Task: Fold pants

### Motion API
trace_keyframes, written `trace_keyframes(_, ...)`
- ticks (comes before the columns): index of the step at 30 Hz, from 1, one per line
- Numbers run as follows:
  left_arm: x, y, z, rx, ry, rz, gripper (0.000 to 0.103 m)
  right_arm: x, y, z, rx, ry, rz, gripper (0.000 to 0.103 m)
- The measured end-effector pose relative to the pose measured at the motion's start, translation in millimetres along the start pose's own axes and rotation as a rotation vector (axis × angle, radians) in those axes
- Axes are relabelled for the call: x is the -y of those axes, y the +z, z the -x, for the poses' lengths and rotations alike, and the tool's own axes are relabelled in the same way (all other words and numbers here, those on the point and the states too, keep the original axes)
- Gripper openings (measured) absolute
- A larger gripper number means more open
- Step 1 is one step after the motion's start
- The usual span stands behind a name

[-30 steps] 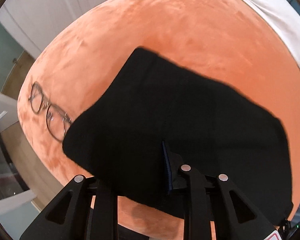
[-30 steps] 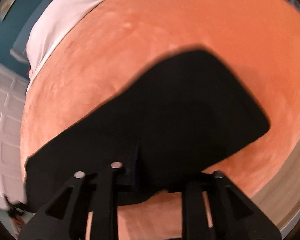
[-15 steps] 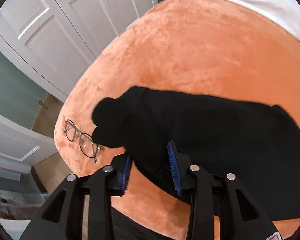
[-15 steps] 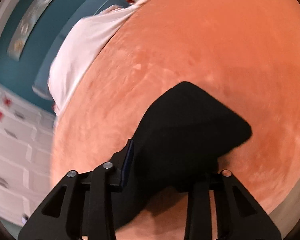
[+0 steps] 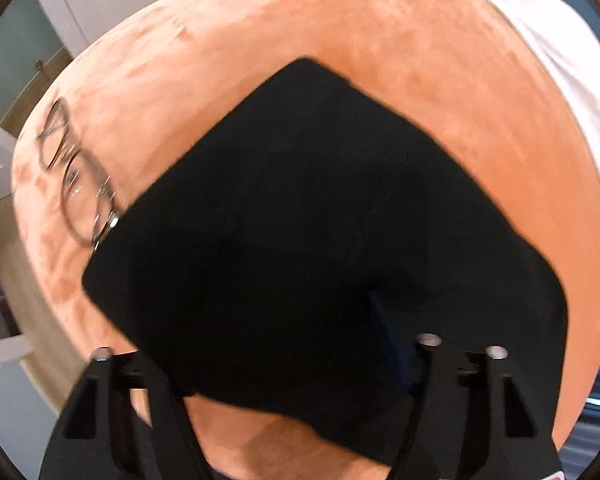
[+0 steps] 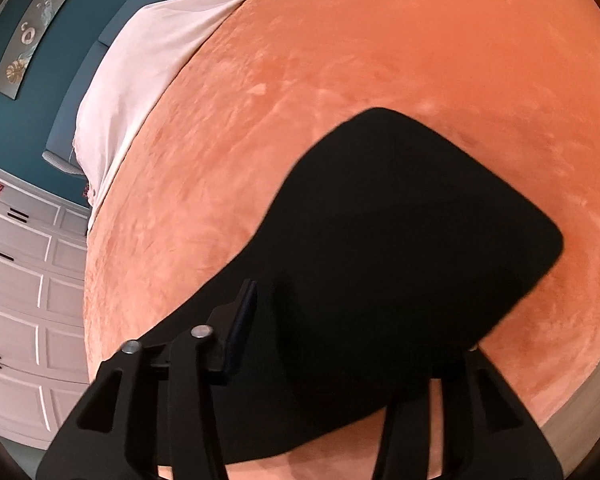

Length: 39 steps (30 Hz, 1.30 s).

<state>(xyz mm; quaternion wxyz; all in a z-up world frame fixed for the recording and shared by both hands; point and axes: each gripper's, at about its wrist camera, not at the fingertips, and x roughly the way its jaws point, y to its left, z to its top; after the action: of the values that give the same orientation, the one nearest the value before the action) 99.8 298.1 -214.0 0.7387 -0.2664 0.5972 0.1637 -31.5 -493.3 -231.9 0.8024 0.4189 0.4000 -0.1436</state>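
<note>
Black pants (image 5: pixel 320 232), folded to a compact flat slab, are seen lying on an orange plush cover (image 5: pixel 400 40). No seams, waistband or leg ends can be made out; the cloth reads as one featureless dark mass in both views. The near edge is lost behind the gripper frames.

Left gripper (image 5: pixel 268 360): jaws opening. Only the right-hand pad is faintly made out, dark blue against the black cloth; the other finger is buried under or behind the fabric edge. Cloth lies between the fingers, but no pressing contact can be confirmed. The left view is smeared by motion.

Right gripper (image 6: pixel 340 328): jaws closing. One pad is seen edge-on at the left border of the pants; the opposite finger is covered by the cloth. Fabric fills the gap between them and appears to be pinched.

A pair of eyeglasses (image 5: pixel 76 176) is noted on the orange cover, blurred, one temple end hidden under the corner of the pants. A white sheet (image 6: pixel 148 64) is cut off at the far edge of the cover. White panelled drawers (image 6: pixel 16 300) and a teal wall (image 6: pixel 76 12) are partly seen beyond.
</note>
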Motion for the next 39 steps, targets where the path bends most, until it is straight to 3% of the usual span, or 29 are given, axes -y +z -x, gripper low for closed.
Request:
trace_keyframes(1, 1.8, 2.7, 1.0, 0.001, -0.035, -0.006, 0.027, -3.8, -0.1, 0.5, 0.003, -0.005, 0.007, 0.017)
trace_keyframes(2, 1.5, 5.4, 1.0, -0.019, -0.122, 0.010, 0.016, -5.9, 0.0, 2.7, 0.011, -0.009, 0.010, 0.016)
trace_keyframes(6, -3.2, 11.1, 9.3, -0.012, -0.172, 0.031, 0.016, -8.0, 0.9, 1.5, 0.001, -0.047, 0.026, 0.016)
trace_keyframes(8, -9.2, 8.8, 10.3, -0.024, -0.150, 0.028, 0.025, -5.5, 0.8, 1.4, -0.008, -0.044, 0.023, 0.016)
trace_keyframes(10, -18.6, 3.9, 13.8, -0.026, -0.105, 0.025, 0.045, -1.1, 0.2, 2.2, -0.009, -0.032, 0.012, 0.018)
trace_keyframes(15, -41.4, -13.9, 35.4, 0.010, -0.040, 0.032, 0.059, 5.4, -2.1, 0.7, -0.021, -0.028, 0.004, 0.019)
trace_keyframes(18, -41.7, -20.6, 34.8, -0.016, -0.083, 0.033, 0.059, 6.7, -3.1, -0.6, -0.024, -0.021, 0.006, 0.019)
trace_keyframes(21, -31.9, -15.3, 18.3, -0.059, -0.151, 0.065, 0.056, 8.6, -4.2, -3.3, -0.029, -0.010, -0.012, 0.020)
trace_keyframes(23, -26.9, -8.1, 6.0, -0.046, -0.142, 0.107, 0.054, 10.4, -4.4, -4.2, -0.027, -0.002, -0.031, 0.021)
trace_keyframes(24, -26.0, -4.7, 4.9, -0.035, -0.141, 0.121, 0.043, 11.3, -4.0, -4.6, -0.025, 0.002, -0.038, 0.021)
trace_keyframes(25, -23.3, 0.6, 6.1, -0.025, -0.162, 0.127, 0.018, 10.9, -3.3, -4.7, -0.021, 0.001, -0.037, 0.021)
trace_keyframes(26, -21.5, 4.5, 7.8, -0.031, -0.198, 0.136, 0.014, 9.2, -3.2, -4.0, -0.018, -0.003, -0.031, 0.017)
trace_keyframes(29, -6.9, 22.3, 36.0, 0.025, -0.241, 0.115, 0.012, -7.1, 4.8, 8.3, 0.020, 0.042, -0.028, 0.012)
trace_keyframes(33, 36.1, 64.2, 87.9, 0.093, -0.353, 0.042, 0.012, -72.1, 48.6, 35.7, 0.114, 0.138, 0.064, 0.011)
trace_keyframes(39, 96.8, 93.6, 180.0, 0.290, -0.421, -0.123, 0.013, -147.5, 94.6, 84.8, 0.262, 0.244, 0.196, 0.011)
